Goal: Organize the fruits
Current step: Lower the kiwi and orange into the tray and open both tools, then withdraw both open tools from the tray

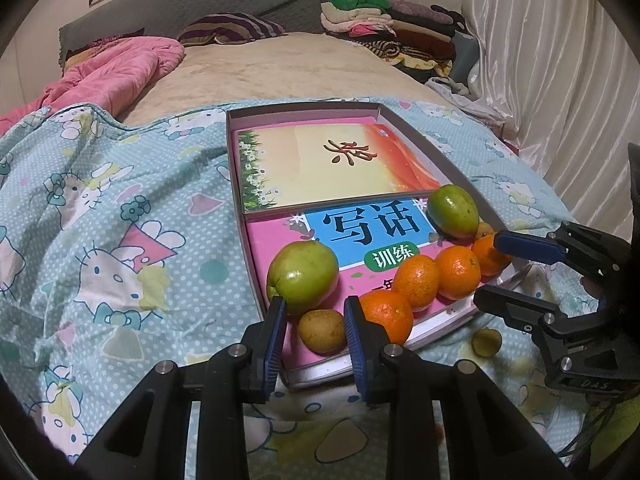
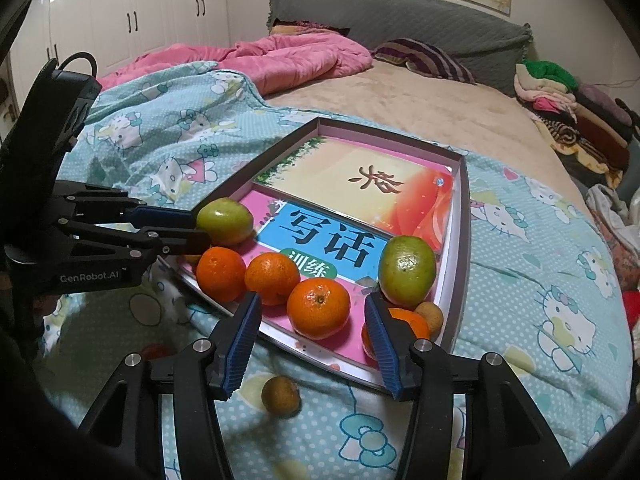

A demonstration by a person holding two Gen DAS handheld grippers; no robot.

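A shallow box tray [image 1: 236, 168] [image 2: 464, 216] lies on the bed with books inside. On it sit two green fruits [image 1: 303, 276] [image 1: 453, 211], several oranges [image 1: 416, 282] [image 2: 318, 308] in a row, and a small brown fruit [image 1: 322, 330]. Another small brown fruit [image 2: 281, 395] [image 1: 486, 342] lies on the quilt outside the tray. My left gripper [image 1: 316, 336] is open around the small brown fruit on the tray, apart from it. My right gripper [image 2: 312, 340] is open just before an orange, holding nothing.
A Hello Kitty quilt [image 1: 100, 220] covers the near bed. A pink duvet [image 1: 120, 76] and striped pillow [image 1: 232, 28] lie behind. Folded clothes [image 1: 384, 28] pile at the far right beside white curtains [image 1: 560, 80]. Wardrobes [image 2: 120, 12] stand at the left.
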